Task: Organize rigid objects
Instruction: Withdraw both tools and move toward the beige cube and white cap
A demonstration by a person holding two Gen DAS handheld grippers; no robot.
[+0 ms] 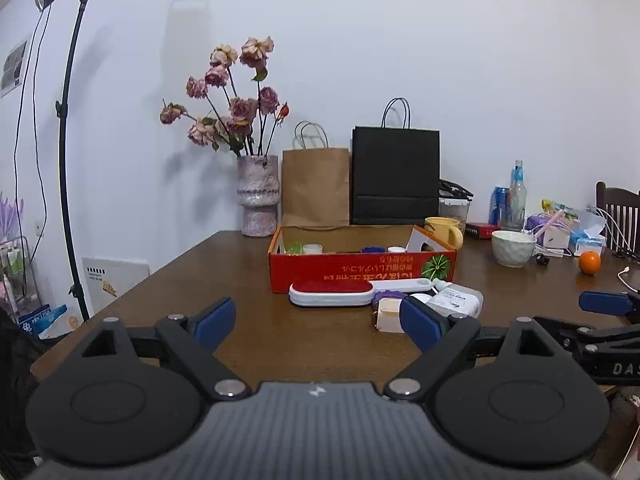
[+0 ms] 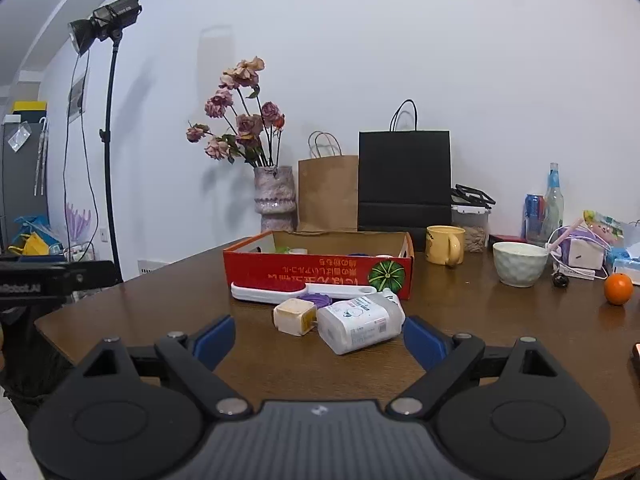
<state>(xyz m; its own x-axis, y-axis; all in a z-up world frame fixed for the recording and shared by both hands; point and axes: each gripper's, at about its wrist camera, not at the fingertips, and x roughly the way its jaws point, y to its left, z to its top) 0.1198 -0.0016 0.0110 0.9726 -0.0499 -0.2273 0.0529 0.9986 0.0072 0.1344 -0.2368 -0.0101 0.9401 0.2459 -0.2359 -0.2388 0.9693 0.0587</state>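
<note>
Left wrist view shows our left gripper with fingers spread wide and empty, the white bottle, cream block and red-topped brush lying just beyond its tips before the red box. From the right wrist, our right gripper is equally wide and holds nothing, the bottle lying just ahead between its tips. We judge this the approach before a first pick, which calls for closing on one item and lifting it into the box; the brown counter stands against a white wall, crowded with a vase, bags, mug, bowl and orange.
</note>
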